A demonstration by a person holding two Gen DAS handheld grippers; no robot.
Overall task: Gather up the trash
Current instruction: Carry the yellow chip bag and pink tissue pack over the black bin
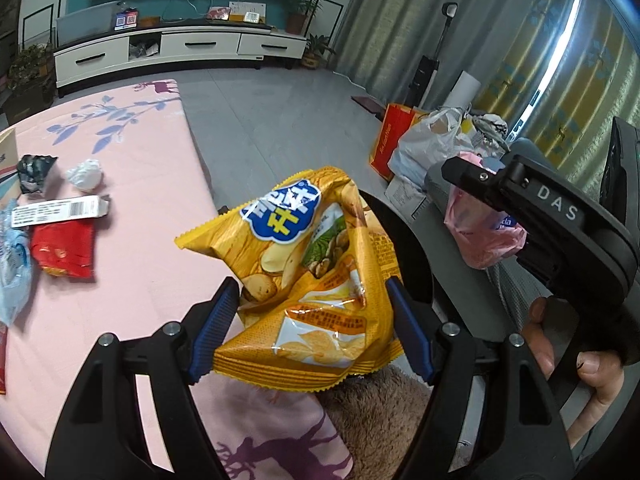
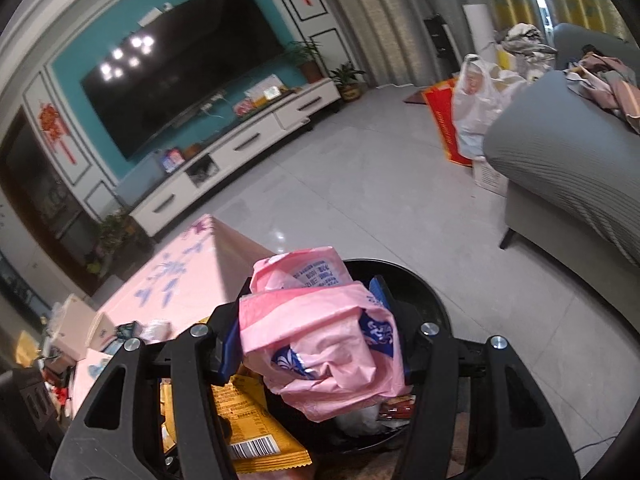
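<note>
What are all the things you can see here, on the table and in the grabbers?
chip bag: one, yellow, between the left gripper's pads
pink wrapper: one, pink and blue, between the right gripper's pads
bin: one, black, below both grippers
table: one, pink cloth
red packet: one, on the table
barcode box: one, white, above the red packet
crumpled tissue: one, white
dark wrapper: one, black
sofa: one, grey
TV: one, black
left gripper: black, blue pads
right gripper: black, blue pads
hand: one, holding the right gripper's handle
</note>
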